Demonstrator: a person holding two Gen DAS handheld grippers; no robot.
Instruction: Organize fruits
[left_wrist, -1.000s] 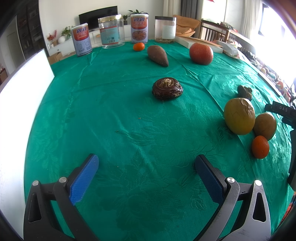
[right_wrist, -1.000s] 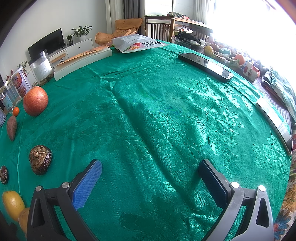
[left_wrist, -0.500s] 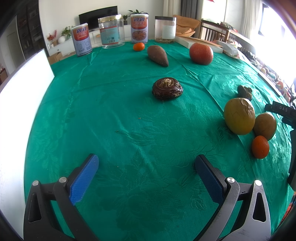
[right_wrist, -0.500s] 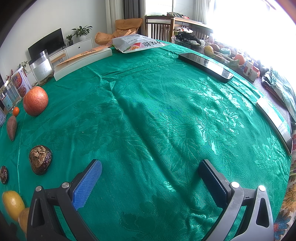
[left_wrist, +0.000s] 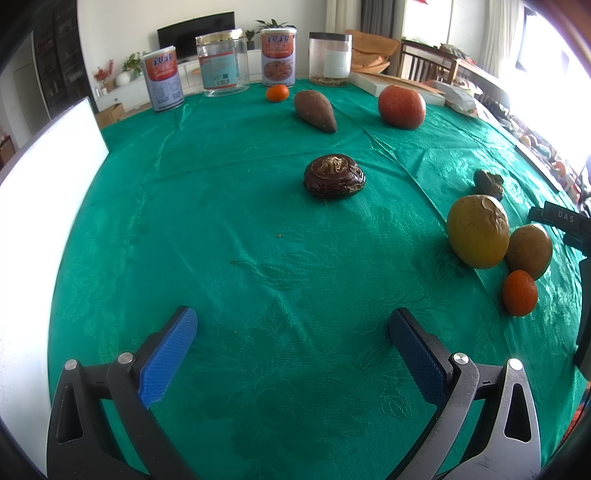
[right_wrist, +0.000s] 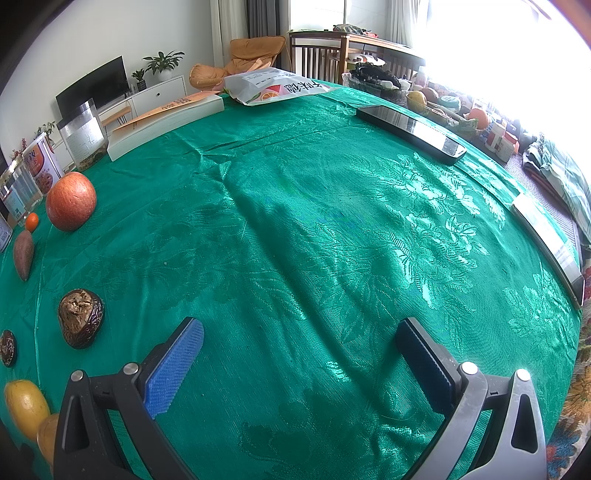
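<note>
Both the left tool (left_wrist: 291, 328) and right tool (right_wrist: 299, 339) stand wide apart and empty, while the round fruits (left_wrist: 476, 230), scattered beside the dark brown fruit (left_wrist: 334, 176), may roll on the desk (left_wrist: 221, 206) if nudged.
</note>
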